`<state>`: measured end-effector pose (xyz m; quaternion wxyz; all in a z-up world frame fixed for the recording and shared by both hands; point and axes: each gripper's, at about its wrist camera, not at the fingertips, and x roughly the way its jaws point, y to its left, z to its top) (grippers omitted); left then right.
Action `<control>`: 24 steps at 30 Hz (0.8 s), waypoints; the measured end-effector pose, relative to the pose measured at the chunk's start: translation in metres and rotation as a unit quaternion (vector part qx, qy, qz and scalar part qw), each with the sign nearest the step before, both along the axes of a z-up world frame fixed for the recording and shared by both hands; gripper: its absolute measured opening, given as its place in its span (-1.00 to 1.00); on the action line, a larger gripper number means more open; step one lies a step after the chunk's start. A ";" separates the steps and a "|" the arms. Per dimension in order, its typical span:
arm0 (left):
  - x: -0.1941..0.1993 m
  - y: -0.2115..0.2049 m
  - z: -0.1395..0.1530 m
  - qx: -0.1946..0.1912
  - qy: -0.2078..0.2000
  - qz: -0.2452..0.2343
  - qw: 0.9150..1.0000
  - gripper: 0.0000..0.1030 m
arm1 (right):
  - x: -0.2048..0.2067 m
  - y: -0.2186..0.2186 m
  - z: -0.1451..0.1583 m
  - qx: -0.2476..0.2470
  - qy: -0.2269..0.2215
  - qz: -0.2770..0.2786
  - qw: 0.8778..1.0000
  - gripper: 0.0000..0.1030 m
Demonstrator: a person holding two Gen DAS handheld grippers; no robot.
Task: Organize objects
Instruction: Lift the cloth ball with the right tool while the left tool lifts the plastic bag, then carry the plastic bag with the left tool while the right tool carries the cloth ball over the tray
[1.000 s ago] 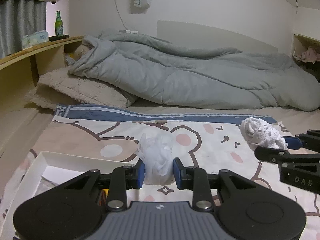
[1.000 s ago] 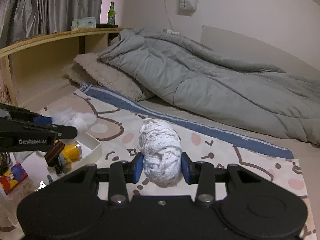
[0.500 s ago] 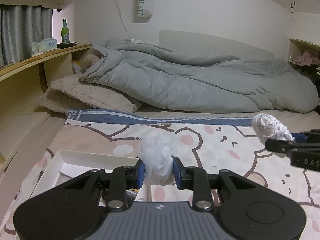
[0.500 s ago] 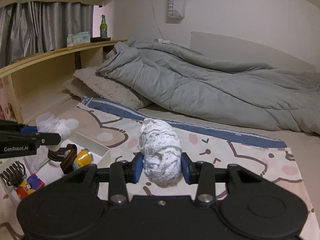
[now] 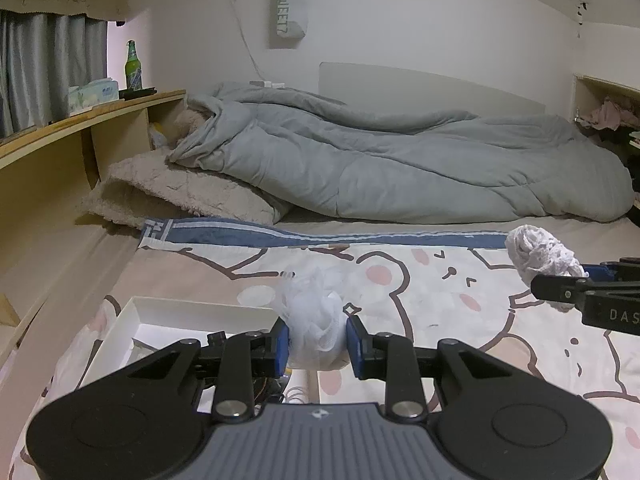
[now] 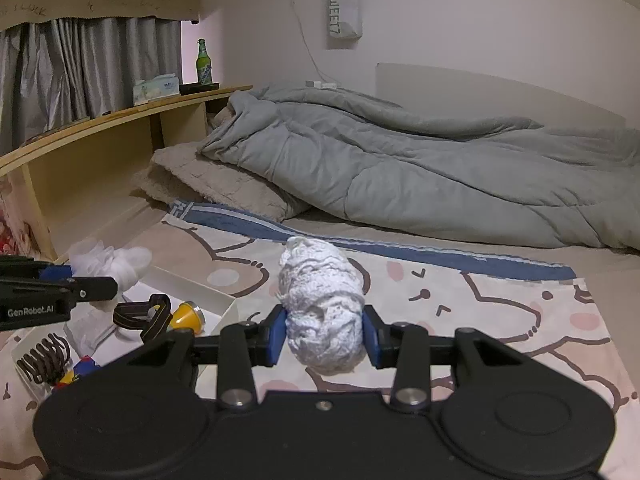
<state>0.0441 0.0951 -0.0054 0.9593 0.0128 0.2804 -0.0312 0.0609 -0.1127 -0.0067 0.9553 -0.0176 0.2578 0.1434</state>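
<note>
My left gripper (image 5: 316, 346) is shut on a white mesh ball (image 5: 314, 320) and holds it above the right edge of a white box (image 5: 120, 320); it also shows in the right wrist view (image 6: 108, 264). My right gripper (image 6: 324, 336) is shut on a white lace bundle (image 6: 322, 312), held above the bear-print sheet (image 6: 500, 320); the bundle also shows in the left wrist view (image 5: 540, 258). The box (image 6: 218, 300) holds a yellow object (image 6: 188, 314), a black-brown strap (image 6: 144, 316), a dark coil hair tie (image 6: 46, 356) and a small colourful item (image 6: 82, 368).
A grey duvet (image 5: 380, 168) and a beige pillow (image 5: 180, 192) lie at the back of the bed. A wooden shelf (image 5: 80, 120) on the left carries a green bottle (image 5: 133, 66) and a tissue pack (image 5: 94, 94).
Both grippers rose and tilted up, each still gripping its bundle. The view shows more wall and less of the sheet; the box appears farther below.
</note>
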 end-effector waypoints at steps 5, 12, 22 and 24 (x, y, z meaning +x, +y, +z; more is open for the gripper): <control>-0.002 0.017 -0.001 -0.004 0.004 0.013 1.000 -0.40 | 0.000 0.005 0.001 0.010 -0.002 0.005 1.000 -0.22; -0.005 0.054 -0.004 -0.006 0.012 0.050 0.999 -0.40 | -0.001 0.017 0.001 0.019 -0.004 0.020 1.000 -0.22; 0.008 0.084 -0.027 -0.002 0.059 0.075 0.995 -0.40 | 0.000 0.052 -0.006 0.024 0.002 0.060 0.998 -0.22; 0.014 0.086 -0.036 -0.004 0.079 0.074 0.994 -0.40 | -0.002 0.060 -0.006 0.031 0.003 0.074 0.997 -0.22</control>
